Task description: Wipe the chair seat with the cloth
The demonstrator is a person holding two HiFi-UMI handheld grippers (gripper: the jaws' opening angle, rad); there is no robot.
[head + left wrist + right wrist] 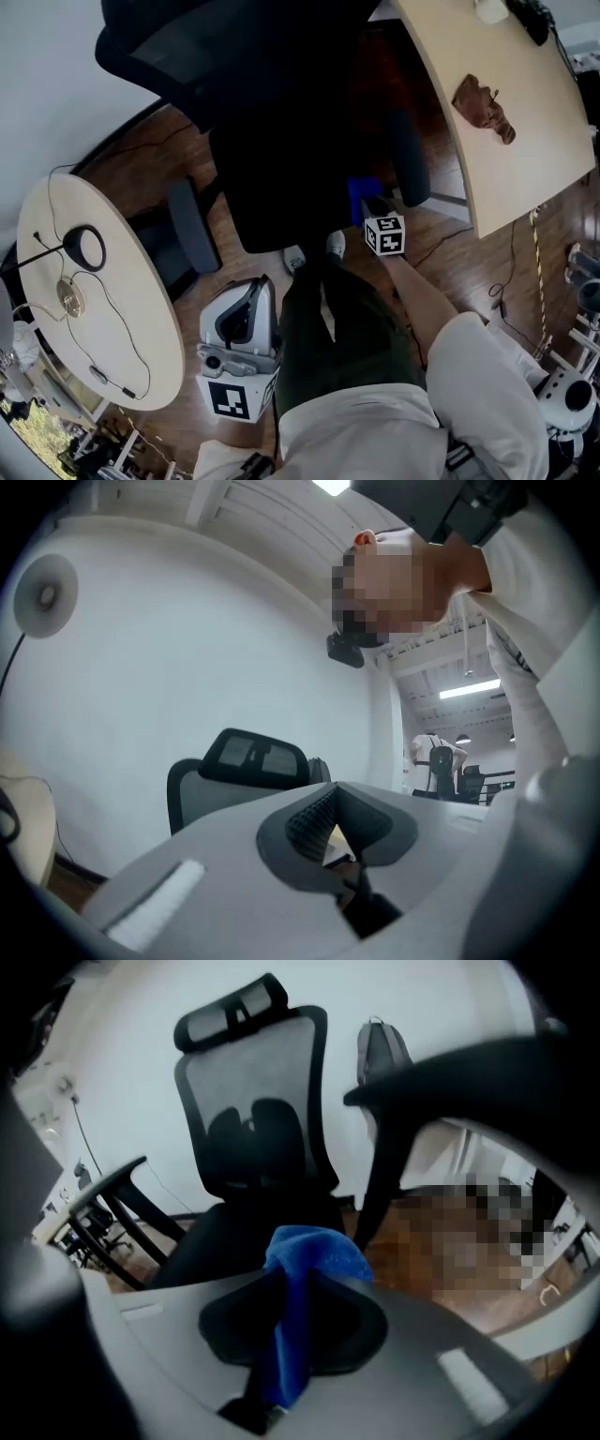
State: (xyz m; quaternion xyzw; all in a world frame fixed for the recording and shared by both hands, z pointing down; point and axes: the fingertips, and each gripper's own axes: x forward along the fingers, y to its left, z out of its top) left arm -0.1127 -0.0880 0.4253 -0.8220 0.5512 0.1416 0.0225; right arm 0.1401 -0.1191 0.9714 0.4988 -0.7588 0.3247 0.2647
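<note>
The black office chair stands ahead of me, its seat dark and bare in the head view. My right gripper is at the seat's front right corner, shut on a blue cloth. In the right gripper view the cloth bunches out between the jaws of that gripper, with the seat and mesh backrest just beyond. My left gripper hangs low beside the person's left leg, away from the chair. Seen in its own view, the left gripper points up at the wall, jaws slightly apart and empty.
A round pale table with cables and a headset sits at the left. A curved wooden desk at the right carries a brown crumpled thing. The chair's armrests flank the seat. Wooden floor lies below.
</note>
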